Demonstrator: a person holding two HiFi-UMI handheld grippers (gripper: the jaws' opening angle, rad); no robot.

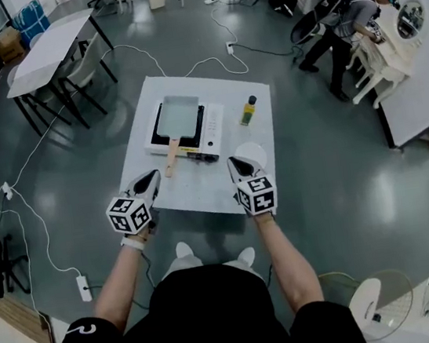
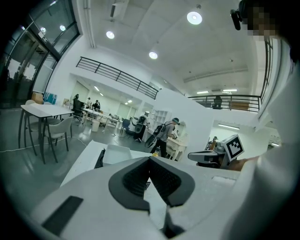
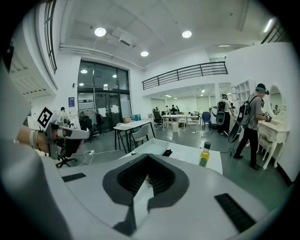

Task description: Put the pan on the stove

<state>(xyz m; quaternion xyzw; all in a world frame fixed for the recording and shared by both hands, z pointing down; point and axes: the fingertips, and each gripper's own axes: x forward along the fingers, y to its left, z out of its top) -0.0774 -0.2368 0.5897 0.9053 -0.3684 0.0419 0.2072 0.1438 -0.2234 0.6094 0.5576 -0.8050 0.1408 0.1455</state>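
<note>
- We see the left hand-held gripper (image 1: 153, 177) over the near part of the white worktop (image 1: 202, 196). Its jaws are closed together with nothing between them.
- The right hand-held gripper (image 1: 234, 164) is level with it on the other side. Its jaws are likewise closed and empty.
- The rectangular pan (image 1: 176, 120) sits on the stove (image 1: 213, 126) near the middle of the worktop, beyond both hand-held grippers and between their lines.
- The pan's wooden handle (image 1: 171, 158) points back towards us. Its end is just beside the left hand-held gripper's tip, on that tip's right, and is not gripped.
- The right hand-held gripper is farther from the handle, with a white round dish (image 1: 250, 154) just beside its tip.
- A bottle (image 1: 248, 110) of yellow liquid stands right of the stove, apart from both hand-held grippers.
</note>
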